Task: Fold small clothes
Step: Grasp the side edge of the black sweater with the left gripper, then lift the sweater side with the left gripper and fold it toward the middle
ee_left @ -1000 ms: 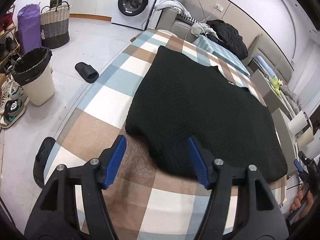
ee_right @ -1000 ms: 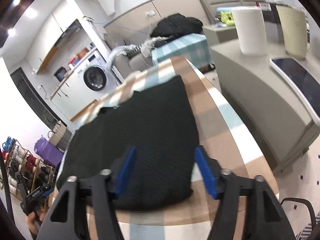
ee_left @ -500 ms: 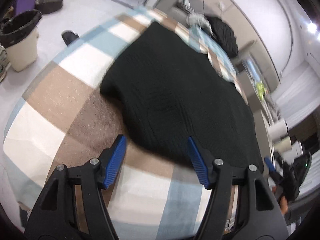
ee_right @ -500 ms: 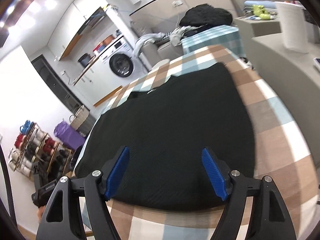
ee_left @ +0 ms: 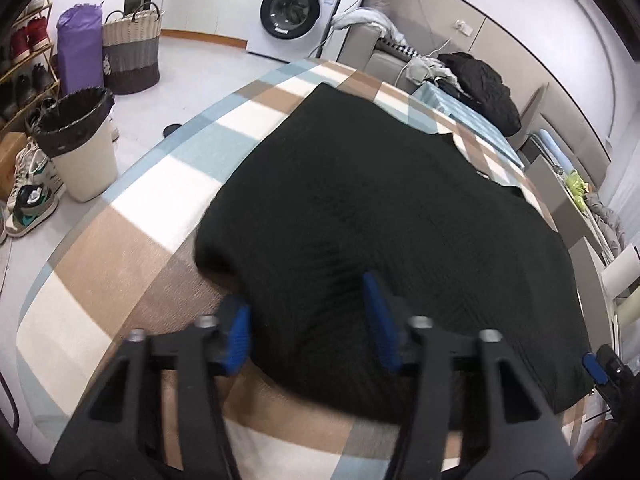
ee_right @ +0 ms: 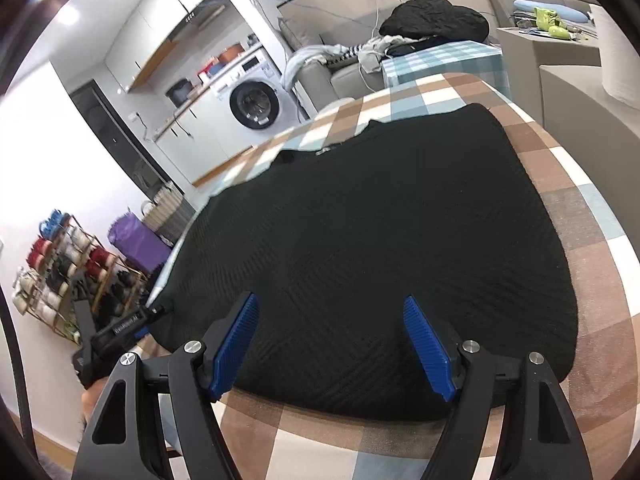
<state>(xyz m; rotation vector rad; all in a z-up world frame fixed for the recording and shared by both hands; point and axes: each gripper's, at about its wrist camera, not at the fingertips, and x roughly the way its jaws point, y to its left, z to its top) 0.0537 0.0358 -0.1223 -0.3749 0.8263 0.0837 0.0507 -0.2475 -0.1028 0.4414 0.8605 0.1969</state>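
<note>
The left gripper (ee_left: 306, 320) has just been closing; its blue fingers straddle the near hem of the black sweater (ee_left: 384, 216), perhaps not yet pinching through the blur. The right gripper (ee_right: 332, 344) hangs spread over the hem. The sweater lies flat on the checked tablecloth (ee_left: 132, 240).

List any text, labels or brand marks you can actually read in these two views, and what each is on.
No text can be read with confidence.
White lettering on the left gripper body, right wrist view: too small and blurred to read.
Panel markings and door sticker on the washing machine: too small to read.
Small pale label at the neck of the black garment: unreadable.
</note>
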